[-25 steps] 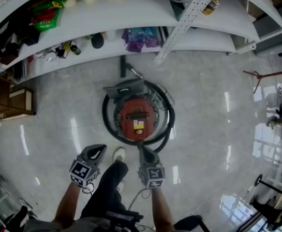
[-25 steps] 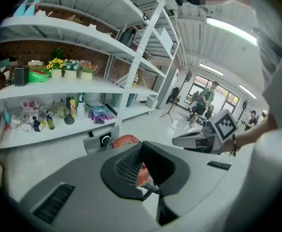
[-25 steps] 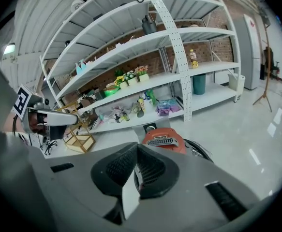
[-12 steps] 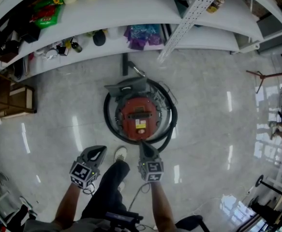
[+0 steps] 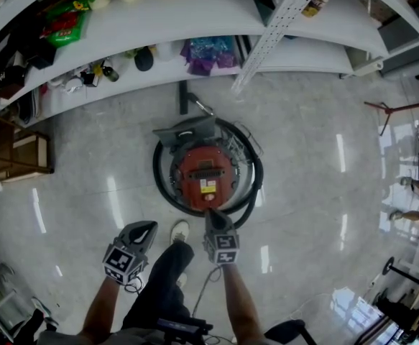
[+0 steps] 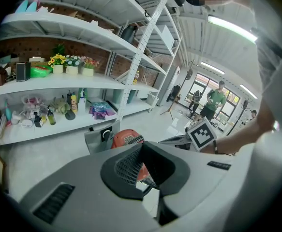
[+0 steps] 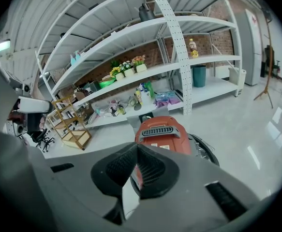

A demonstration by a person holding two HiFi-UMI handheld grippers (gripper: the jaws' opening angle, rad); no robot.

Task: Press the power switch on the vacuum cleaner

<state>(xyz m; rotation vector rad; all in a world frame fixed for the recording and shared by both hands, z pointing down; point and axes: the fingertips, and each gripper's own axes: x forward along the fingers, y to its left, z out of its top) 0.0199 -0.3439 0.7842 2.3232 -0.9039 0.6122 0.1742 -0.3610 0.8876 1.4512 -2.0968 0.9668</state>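
Jaws of both grippers pressed together and empty, we should lower the right gripper's joined tip squarely onto the switch atop the red vacuum cleaner, standing on the floor just before the bottom shelf's edge, with the left gripper clear.

Shows a left gripper and a right gripper in matte grey plastic, lined with black ribbed pads. Carries a white marker cube with black squares on each. Wears dark trousers and a pale shoe. Trails a thin cable below the right wrist.
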